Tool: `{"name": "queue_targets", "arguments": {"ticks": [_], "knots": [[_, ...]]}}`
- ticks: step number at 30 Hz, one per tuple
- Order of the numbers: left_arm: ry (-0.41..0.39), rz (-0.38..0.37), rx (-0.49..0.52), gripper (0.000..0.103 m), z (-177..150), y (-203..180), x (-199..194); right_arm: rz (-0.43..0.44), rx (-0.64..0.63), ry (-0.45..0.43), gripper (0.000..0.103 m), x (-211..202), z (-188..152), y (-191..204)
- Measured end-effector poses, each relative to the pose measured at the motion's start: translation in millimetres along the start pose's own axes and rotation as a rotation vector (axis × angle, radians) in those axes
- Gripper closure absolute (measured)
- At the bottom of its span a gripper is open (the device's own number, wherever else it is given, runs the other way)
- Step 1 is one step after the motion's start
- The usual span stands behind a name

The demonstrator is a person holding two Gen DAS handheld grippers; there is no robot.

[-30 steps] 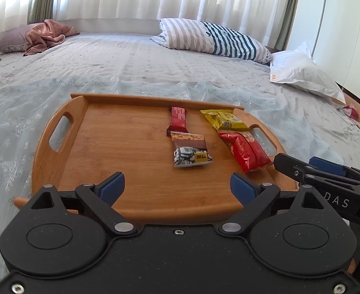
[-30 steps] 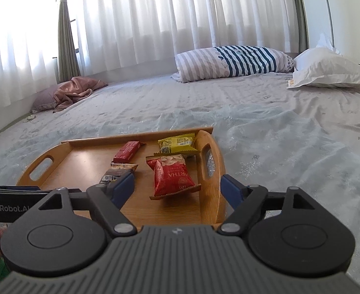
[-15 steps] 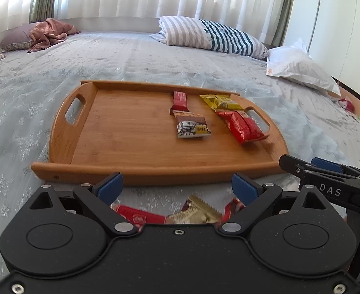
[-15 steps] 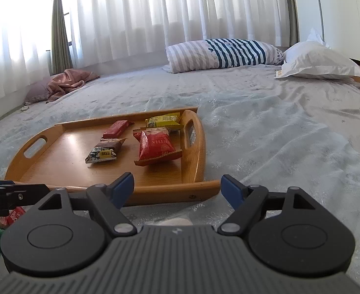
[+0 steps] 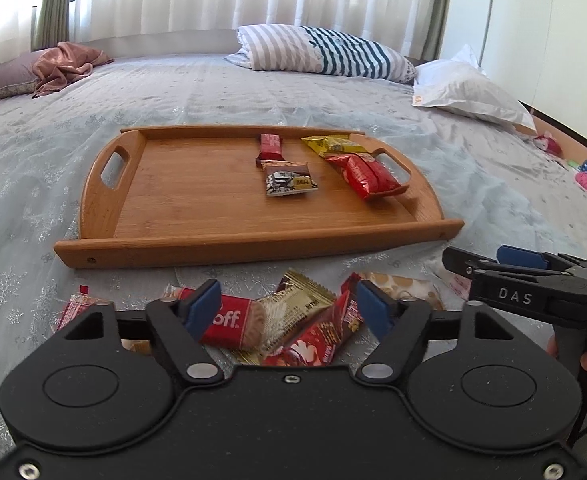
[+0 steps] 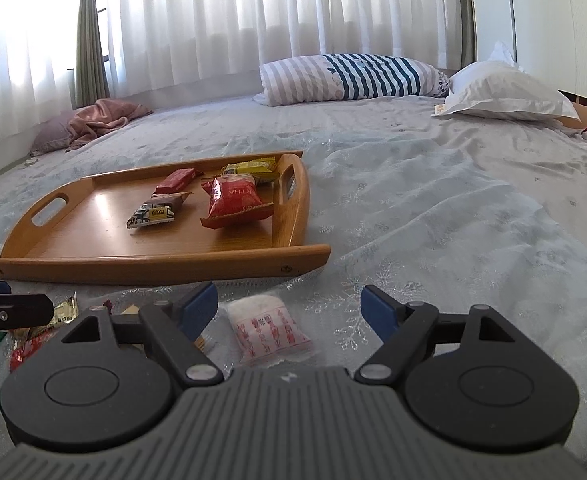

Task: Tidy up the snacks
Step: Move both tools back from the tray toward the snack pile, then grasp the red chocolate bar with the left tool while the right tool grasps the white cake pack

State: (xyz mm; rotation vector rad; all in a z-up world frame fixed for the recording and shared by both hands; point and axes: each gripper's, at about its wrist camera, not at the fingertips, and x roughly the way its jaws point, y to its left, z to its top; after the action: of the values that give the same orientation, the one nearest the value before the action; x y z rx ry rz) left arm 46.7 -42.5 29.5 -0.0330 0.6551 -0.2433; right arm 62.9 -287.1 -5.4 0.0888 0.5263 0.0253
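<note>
Your left gripper [image 5: 287, 306] hangs wide over loose snacks [image 5: 293, 320] on the bed [image 5: 33, 168], holding nothing; your right gripper [image 6: 289, 308] is also wide, a white packet [image 6: 267, 330] lying between its fingers, untouched; the tray [image 5: 197, 236] sits at 12 o'clock of both, four snacks clustered toward its 2 o'clock corner, the red bag [image 5: 363, 174] against the right handle.

Honey-brown tray [image 5: 93, 184]; red bag [image 5: 363, 174], yellow pack [image 5: 329, 145], brown bar [image 5: 287, 176]; pale blue snowflake-print sheet [image 6: 433, 216]; navy-and-grey striped pillow [image 6: 353, 76]; white curtains [image 6: 273, 12]
</note>
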Motion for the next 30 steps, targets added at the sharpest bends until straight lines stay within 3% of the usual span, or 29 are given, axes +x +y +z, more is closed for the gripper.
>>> {"name": "queue_targets", "arguments": {"ticks": [4,9,11,17,30], "knots": [[0.019,-0.033,0.026,0.054,-3.2,-6.5,-4.0,-0.008,-0.025,0.006,0.015,-3.6,-5.1,1.9],[0.054,-0.065,0.048,0.063,-8.6,-14.0,-1.3,-0.002,-0.045,0.031,0.036,-6.2,-10.5,5.4],[0.065,-0.068,0.050,0.063,-10.9,-15.0,2.0,0.000,-0.056,0.032,0.044,-7.9,-12.2,7.1],[0.079,-0.072,0.053,0.065,-13.4,-14.9,2.9,0.006,-0.082,0.042,0.052,-9.7,-15.1,11.0],[0.130,-0.191,0.024,0.066,-10.3,-13.2,-2.7,0.030,-0.072,0.046,0.053,-15.7,-15.1,14.5]]}}
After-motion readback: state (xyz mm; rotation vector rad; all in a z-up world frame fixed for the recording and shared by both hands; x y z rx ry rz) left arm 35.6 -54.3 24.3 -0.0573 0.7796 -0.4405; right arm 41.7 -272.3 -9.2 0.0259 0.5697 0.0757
